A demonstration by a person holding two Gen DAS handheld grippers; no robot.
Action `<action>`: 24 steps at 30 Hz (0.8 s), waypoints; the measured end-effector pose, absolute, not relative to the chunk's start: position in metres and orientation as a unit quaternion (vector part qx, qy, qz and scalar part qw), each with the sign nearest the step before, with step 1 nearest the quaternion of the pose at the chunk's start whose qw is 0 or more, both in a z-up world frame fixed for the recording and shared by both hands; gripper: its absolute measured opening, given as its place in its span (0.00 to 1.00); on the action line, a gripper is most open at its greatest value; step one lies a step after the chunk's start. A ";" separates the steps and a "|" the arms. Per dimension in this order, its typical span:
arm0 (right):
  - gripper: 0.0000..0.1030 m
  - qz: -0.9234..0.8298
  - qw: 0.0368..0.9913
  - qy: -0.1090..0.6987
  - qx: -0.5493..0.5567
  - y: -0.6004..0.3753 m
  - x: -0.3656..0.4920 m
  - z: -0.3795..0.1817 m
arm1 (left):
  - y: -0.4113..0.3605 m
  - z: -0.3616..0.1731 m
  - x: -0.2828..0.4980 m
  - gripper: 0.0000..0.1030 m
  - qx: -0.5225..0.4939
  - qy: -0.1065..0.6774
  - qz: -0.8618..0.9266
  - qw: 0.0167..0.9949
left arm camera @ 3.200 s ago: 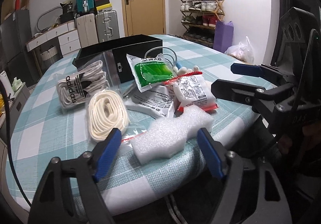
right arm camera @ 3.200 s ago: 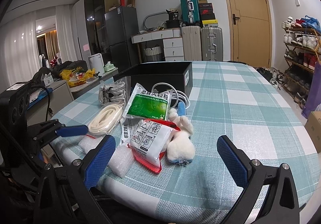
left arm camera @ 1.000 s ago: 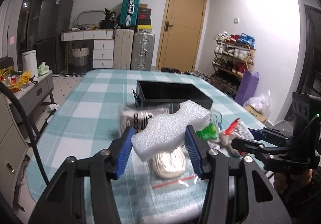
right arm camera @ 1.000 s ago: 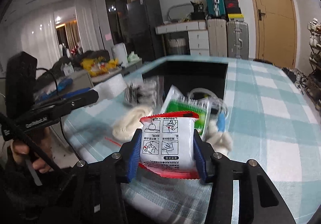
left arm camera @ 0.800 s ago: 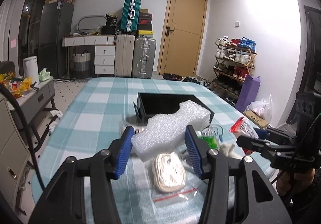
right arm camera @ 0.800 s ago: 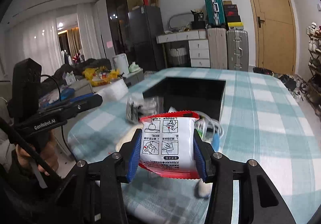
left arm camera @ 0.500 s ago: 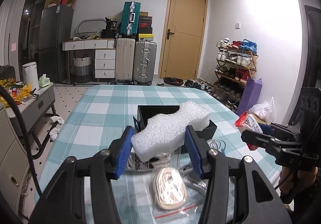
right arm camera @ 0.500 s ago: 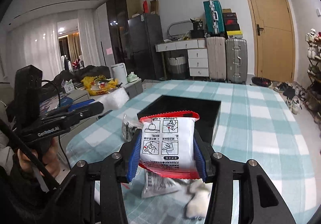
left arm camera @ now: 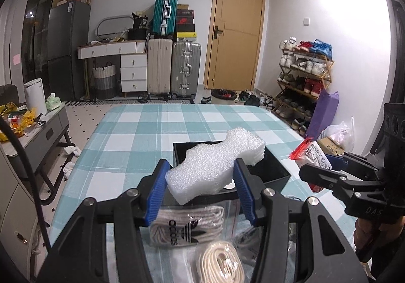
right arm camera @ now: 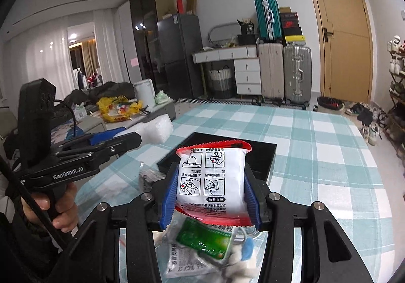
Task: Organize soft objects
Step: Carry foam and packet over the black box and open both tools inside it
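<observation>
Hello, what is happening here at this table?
A person is tidying soft things with a hand-held gripper in each hand. The left gripper is shut on a white foam block, and the right gripper is shut on a white and red packet. Both are held above the checked table, in front of an open black box. Bagged laces, a green packet and other small items lie on the table below.

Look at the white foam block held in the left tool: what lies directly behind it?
Behind the white foam block sits the open black box on the checked tablecloth. The block covers most of the box's inside.
</observation>
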State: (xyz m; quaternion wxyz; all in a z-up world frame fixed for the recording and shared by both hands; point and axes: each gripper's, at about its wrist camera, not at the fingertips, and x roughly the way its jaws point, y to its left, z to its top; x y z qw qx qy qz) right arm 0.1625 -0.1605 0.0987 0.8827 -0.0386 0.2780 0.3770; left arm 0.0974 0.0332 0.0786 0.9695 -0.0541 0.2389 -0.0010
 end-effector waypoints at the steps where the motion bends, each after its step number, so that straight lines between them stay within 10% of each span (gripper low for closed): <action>1: 0.46 0.376 0.880 0.286 -0.039 -0.158 0.169 0.096 | 0.033 0.077 0.102 0.50 -0.054 0.243 -0.001 0.968; 24: 0.46 0.345 0.871 0.341 -0.083 -0.125 0.234 0.057 | 0.021 0.048 0.173 0.50 -0.039 0.312 0.013 0.949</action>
